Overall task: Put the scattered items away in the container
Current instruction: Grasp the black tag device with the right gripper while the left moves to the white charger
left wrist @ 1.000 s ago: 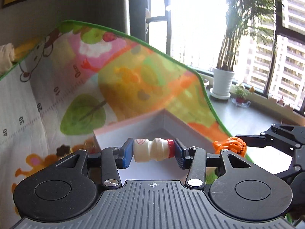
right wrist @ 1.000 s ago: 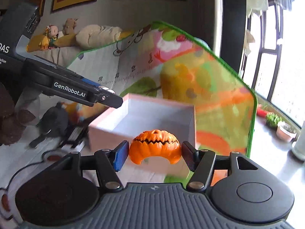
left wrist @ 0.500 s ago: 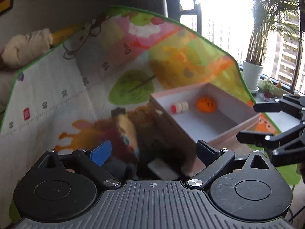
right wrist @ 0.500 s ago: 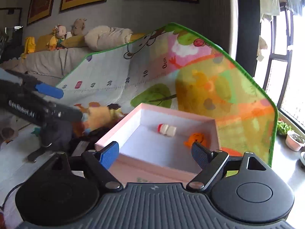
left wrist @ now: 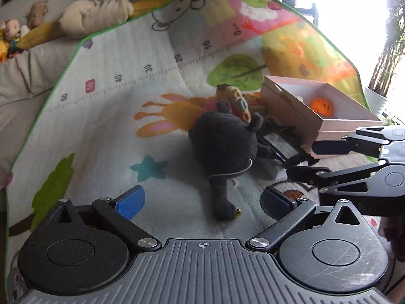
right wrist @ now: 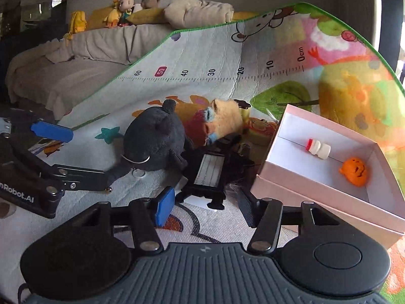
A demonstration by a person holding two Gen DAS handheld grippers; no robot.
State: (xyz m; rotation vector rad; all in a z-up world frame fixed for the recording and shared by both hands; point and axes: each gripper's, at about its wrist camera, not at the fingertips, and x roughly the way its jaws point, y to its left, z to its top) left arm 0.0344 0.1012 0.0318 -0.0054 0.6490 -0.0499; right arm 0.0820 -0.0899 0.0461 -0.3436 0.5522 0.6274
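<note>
A pink box sits on the play mat at the right; inside lie a small white bottle with a red cap and an orange pumpkin. The box and pumpkin also show in the left wrist view. A black plush toy lies on the mat. My left gripper is open and empty just in front of its leg. My right gripper is open and empty, in front of a black clip-like item with a white label. A tan plush lies behind.
The colourful play mat curls up at the back against a grey sofa that carries soft toys. A window and a potted plant are at the far right.
One second ago the left gripper held the bottle and the right held the pumpkin over the box. Both were let go into the box, and both grippers have pulled back left toward the plush toys.
</note>
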